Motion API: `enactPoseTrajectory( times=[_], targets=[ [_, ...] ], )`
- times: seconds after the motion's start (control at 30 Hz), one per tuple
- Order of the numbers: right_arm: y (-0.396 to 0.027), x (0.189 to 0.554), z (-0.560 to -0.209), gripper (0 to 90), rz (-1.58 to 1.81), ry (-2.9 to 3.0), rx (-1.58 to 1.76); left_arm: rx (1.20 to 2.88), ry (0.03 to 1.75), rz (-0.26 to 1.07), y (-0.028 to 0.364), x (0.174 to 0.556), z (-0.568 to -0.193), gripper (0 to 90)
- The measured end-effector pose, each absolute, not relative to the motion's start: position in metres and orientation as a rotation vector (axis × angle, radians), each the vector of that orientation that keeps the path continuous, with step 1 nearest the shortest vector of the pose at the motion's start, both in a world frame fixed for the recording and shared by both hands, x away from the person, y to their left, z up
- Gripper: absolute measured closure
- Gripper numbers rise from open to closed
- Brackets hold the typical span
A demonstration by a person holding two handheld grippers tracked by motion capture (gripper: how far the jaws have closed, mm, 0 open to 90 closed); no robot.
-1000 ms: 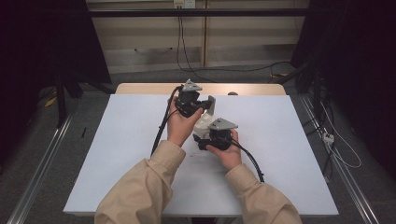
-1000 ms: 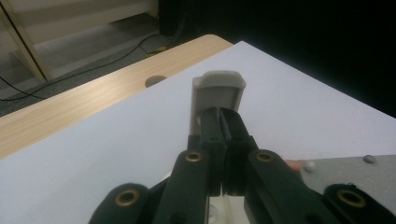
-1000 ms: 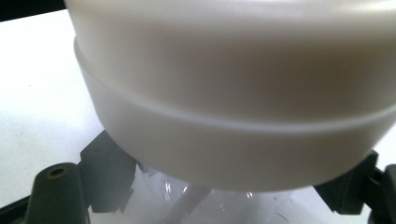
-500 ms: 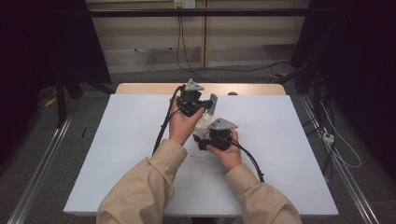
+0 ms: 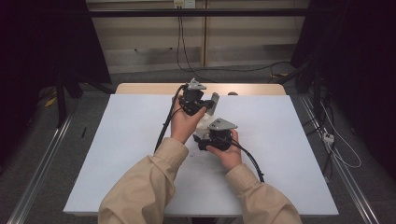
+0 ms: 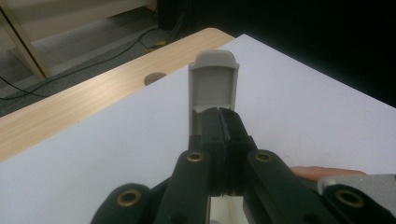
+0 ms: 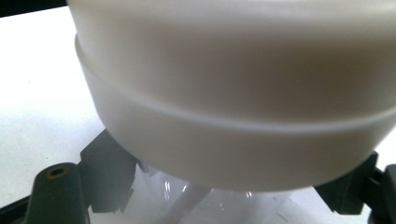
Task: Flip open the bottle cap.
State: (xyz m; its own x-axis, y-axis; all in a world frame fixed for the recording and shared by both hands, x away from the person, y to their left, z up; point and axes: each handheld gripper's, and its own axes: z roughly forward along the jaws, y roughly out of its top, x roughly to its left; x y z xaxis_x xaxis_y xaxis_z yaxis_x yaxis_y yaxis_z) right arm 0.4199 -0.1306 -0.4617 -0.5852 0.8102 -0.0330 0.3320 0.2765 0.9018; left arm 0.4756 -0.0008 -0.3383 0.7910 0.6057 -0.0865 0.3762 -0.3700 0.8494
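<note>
Left gripper [image 6: 219, 135] pinches grey flap [image 6: 213, 81]; right gripper [image 5: 201, 140] clasps white container [image 7: 233, 88].

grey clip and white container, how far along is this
Done: both pieces are gripped. The left gripper is shut on the flat grey clip and holds it above the table. In hand: the right gripper holds the white container by its clear lower part, its fingers either side. Left: I cannot tell whether the clip goes on or has come off; the two are apart.
</note>
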Motion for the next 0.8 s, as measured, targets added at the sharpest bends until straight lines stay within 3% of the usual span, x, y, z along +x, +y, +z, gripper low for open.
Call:
enactPoseTrajectory(
  times=[0.8],
  targets=[
    [-0.1301, 0.4201, -0.4621, 17.8, 1.259, 2.061, 1.011, 2.029, 0.739, 0.276, -0.0093, 0.4825, -0.3481, 90.0]
  ],
)
